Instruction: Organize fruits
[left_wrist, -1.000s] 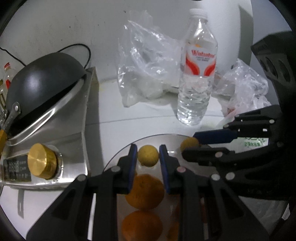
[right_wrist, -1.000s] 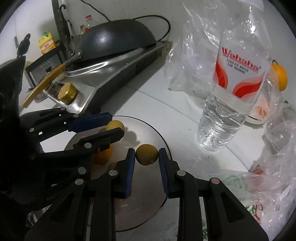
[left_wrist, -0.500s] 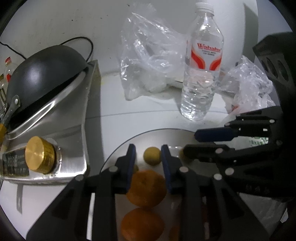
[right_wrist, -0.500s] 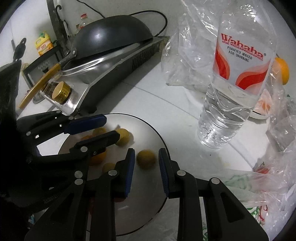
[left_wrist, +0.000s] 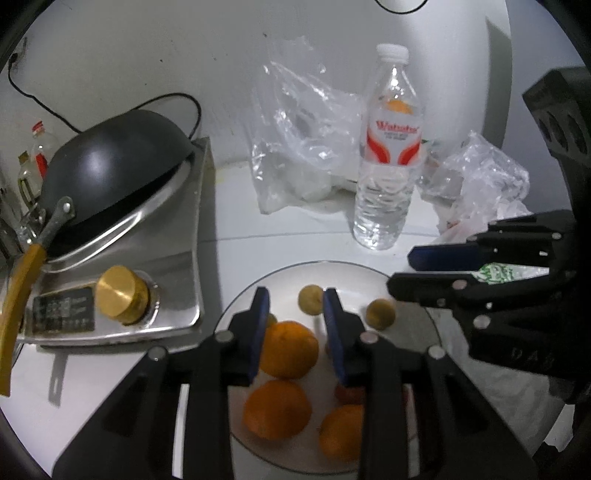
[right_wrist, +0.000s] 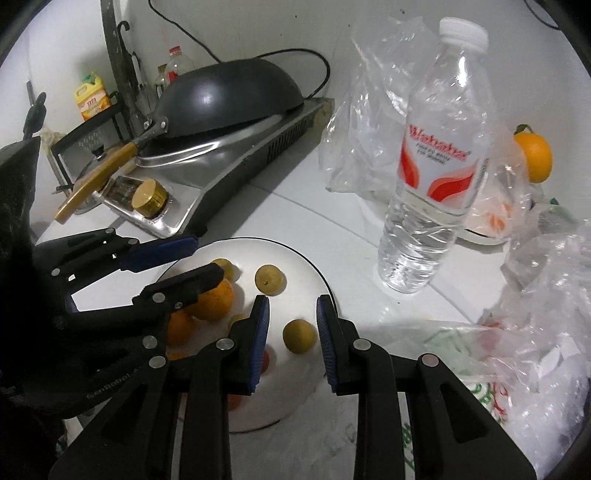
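White and round, the shallow plate sits on the pale counter and serves as the landmark. On the plate lie three large oranges, the biggest orange near its centre, with another orange and a third orange on the plate's near side. Small yellow-green round fruits share the plate: one small fruit toward the far rim, a second small fruit toward the right rim, and a third small fruit just beyond the biggest orange.

Above the plate's left half hangs the left gripper, its blue-padded fingers set apart and empty. Above the plate's right rim hangs the right gripper, its fingers also parted and holding nothing; the second small fruit lies below the gap, clear of both pads.

Beyond the plate to the right stands a clear plastic water bottle with a red-and-white label, upright. Crumpled clear plastic bags lie behind it, and a lone orange with a green stem rests further right, off the plate. Left of the plate sits a steel induction cooker with a brass knob, carrying an overturned black wok.
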